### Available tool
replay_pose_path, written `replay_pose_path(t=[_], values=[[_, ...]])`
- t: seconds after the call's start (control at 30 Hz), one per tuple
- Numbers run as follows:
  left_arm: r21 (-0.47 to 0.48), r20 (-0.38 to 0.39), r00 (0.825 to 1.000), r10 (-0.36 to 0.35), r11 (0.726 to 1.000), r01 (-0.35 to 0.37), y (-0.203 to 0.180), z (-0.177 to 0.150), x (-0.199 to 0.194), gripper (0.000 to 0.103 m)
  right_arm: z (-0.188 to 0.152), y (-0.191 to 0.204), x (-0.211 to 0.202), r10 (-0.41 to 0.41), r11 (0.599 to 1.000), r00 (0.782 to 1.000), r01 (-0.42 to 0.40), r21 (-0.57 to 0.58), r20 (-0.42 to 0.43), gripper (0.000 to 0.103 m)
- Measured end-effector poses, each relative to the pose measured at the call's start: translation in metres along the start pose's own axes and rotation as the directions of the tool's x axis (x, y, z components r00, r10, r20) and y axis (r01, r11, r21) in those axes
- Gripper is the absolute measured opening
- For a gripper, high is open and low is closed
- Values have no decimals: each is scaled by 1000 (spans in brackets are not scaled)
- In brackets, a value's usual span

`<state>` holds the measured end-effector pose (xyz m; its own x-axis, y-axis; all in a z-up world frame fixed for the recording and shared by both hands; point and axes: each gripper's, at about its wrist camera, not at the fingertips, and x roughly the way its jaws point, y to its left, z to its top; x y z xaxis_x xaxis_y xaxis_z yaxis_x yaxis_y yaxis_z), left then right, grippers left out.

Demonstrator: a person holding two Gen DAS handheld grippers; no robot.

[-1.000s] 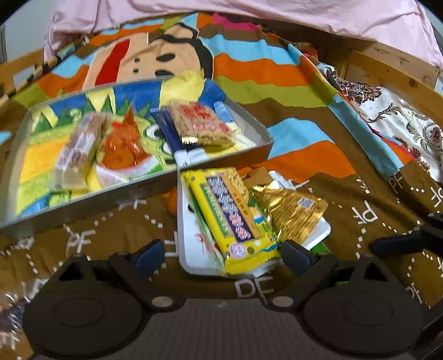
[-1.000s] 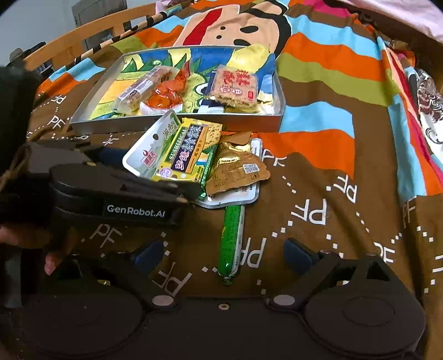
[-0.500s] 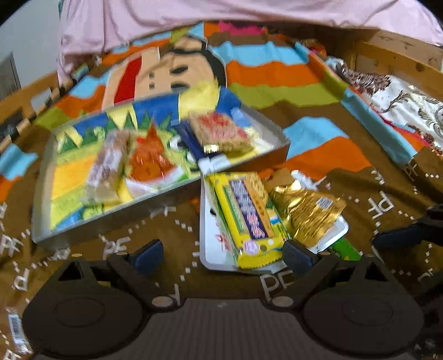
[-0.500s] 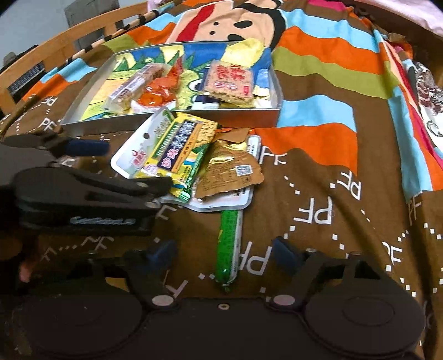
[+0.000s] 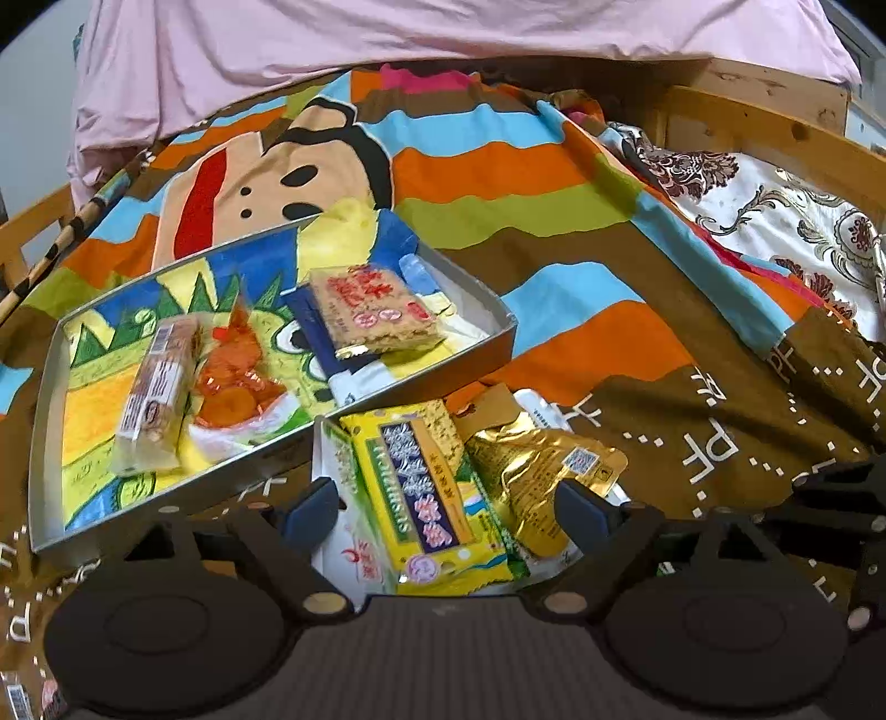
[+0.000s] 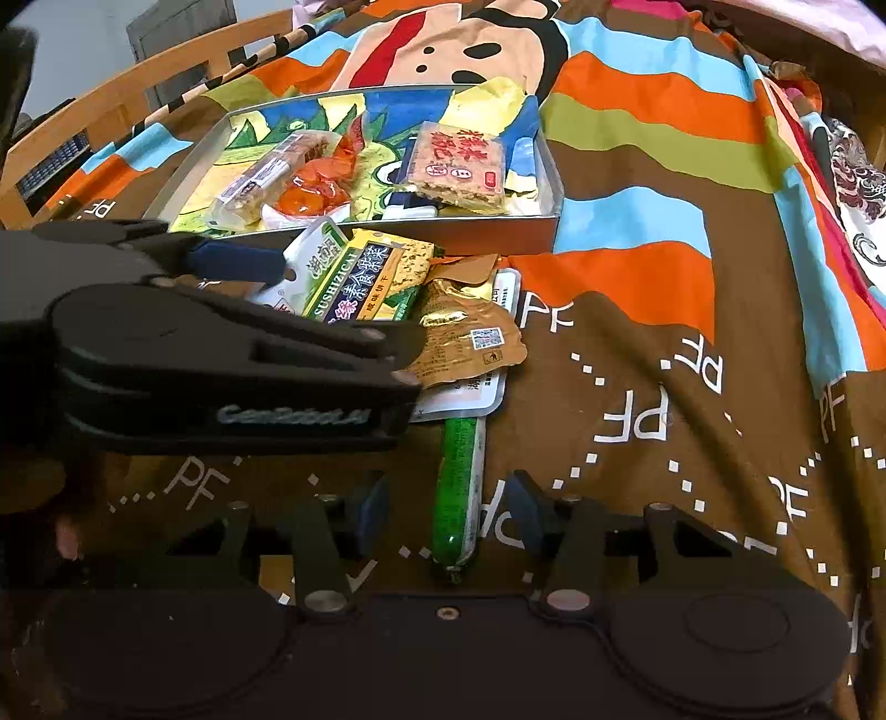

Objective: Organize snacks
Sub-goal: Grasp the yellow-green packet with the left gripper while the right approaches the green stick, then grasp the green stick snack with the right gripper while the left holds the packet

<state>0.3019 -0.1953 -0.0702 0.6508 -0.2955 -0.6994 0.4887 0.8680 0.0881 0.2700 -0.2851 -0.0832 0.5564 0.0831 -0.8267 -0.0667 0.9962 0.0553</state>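
We see the right gripper [image 6: 447, 512] low over the brown patterned bedspread [image 6: 637, 387], its jaws closing around the near end of a green sausage stick [image 6: 457, 487] — pads on either side, not yet pressing that we can tell. The stick lies lengthwise on the cloth, its far end tucked under a white flat packet [image 6: 476, 387].

The left gripper [image 5: 446, 501] is spread wide and narrowing slightly, straddling a yellow cracker pack [image 5: 426, 487] with nothing gripped (pads clear of the wrapper on both sides). That pack sits on top of the pile, with a gold foil pouch [image 5: 542, 465] just right of it, overlapping the same pile.

Just beyond the pile — a shallow grey tray [image 5: 47, 443] with a cartoon-printed lining, on the bedspread. Inside: a long pale wafer bar [image 5: 155, 393] at left, an orange clear-wrapped snack [image 5: 235, 376] beside it, and a red-lettered rice cracker pack [image 5: 376, 310] toward the right, lying over a dark blue packet [image 5: 310, 327].

Pink bedding [image 5: 387, 33] is bunched at the far end.
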Motion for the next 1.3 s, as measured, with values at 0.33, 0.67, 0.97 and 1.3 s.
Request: replay_pose_path(t=[0.33,0.67,0.97,1.3], values=[[-50,-61,997,-42,998,39,8,-2,18,76,1,-3,4,35,999,999,-35,21,-5,52],[-126,-78,990,-114,987,103,35,-5,21,61,2,-10,10,42,997,999,-42,72,-4,46],[-130,-106,987,-120,986,106,35,2,37,60,7,-1,21,-31,998,999,30,49,14,19],[-131,-118,990,-77,989,61,37,-1,26,54,12,4,25,-87,996,995,87,-5,52,19]])
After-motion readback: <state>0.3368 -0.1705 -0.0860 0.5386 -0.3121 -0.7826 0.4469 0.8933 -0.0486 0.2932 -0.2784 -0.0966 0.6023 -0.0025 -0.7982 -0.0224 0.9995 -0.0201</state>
